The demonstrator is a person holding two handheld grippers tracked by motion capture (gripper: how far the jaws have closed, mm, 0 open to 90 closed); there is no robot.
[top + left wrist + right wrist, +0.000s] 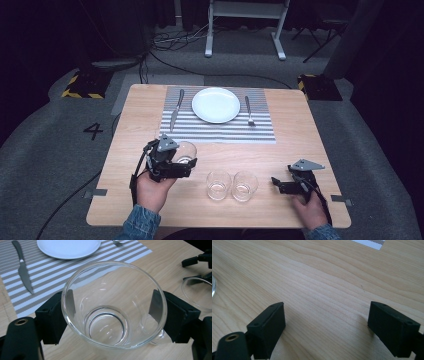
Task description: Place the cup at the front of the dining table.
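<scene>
The work in hand looks like setting a place at the worktop, and much of it stands ready. On the striped placemat the white plate sits in the middle, with the knife just to the plate's left and the fork just to its right.

What is left, by my reading, is the glassware. The left gripper has its fingers clenched on a clear drinking glass, one pad pressing each side of the wall just under the rim. In the high view the glass sits near the placemat's lower left corner, on the person's side of the plate, and whether its base touches the wood I cannot tell. It seems on its way to a spot beside the plate.

Two more empty glasses stand touching each other, well apart from the plate toward the person. The right gripper rests just beside them, its fingers released and spread, nothing but bare wood between.
</scene>
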